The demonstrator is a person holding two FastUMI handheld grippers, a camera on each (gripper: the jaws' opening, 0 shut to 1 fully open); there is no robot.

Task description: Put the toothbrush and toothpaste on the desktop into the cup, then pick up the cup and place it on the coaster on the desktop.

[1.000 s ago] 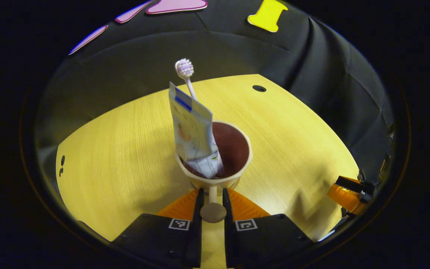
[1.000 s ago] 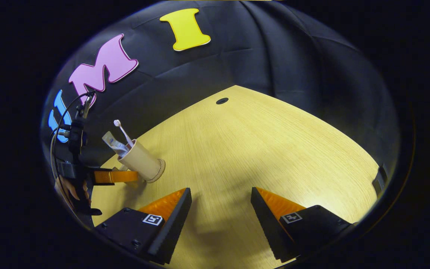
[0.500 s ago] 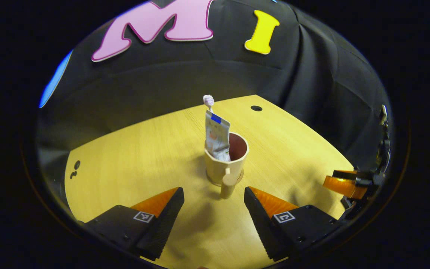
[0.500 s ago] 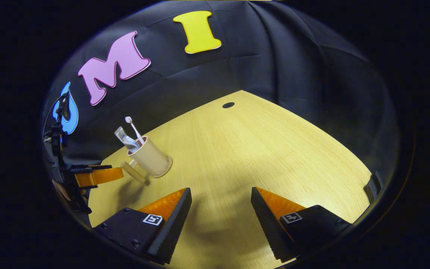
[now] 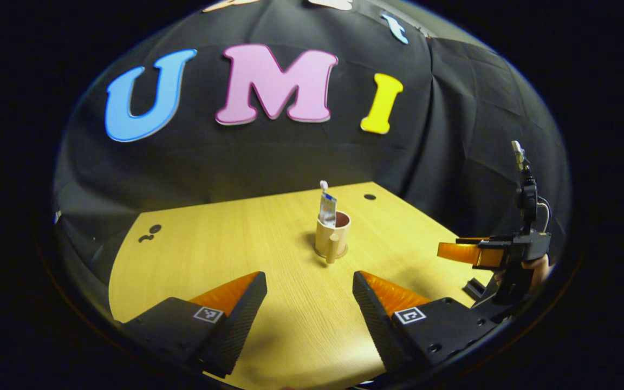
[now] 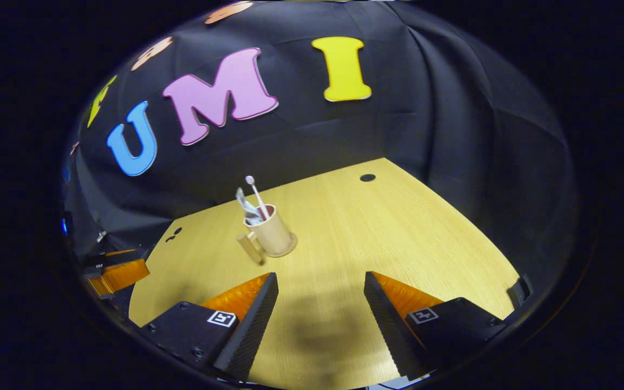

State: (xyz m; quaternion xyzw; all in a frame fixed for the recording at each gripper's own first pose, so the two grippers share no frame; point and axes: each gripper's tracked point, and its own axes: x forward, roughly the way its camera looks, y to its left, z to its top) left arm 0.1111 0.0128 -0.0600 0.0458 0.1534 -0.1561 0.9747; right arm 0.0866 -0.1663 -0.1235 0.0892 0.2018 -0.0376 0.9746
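A beige cup (image 5: 332, 234) with a dark inside stands upright on a round coaster (image 5: 343, 253) at mid-desk, its handle (image 5: 332, 252) turned toward me. The toothpaste tube (image 5: 327, 208) and the toothbrush (image 5: 323, 185) stick up out of it. My left gripper (image 5: 309, 279) is open, well short of the cup, with nothing between its fingers. In the right gripper view the same cup (image 6: 272, 234), coaster (image 6: 286, 251), toothbrush (image 6: 255, 193) and toothpaste (image 6: 247, 206) sit ahead and to the left. My right gripper (image 6: 321, 277) is open and holds nothing.
The wooden desktop (image 5: 225, 254) has a round cable hole (image 5: 370, 196) at its far right and small dark marks (image 5: 149, 233) at its left. The right gripper (image 5: 482, 253), held by a hand (image 5: 535, 265), hangs over the desk's right edge. The left gripper (image 6: 117, 271) shows low at the left.
My left gripper let go of the cup's handle, opened and drew back and up from the cup. The right gripper also pulled back, so the cup looks smaller in both views.
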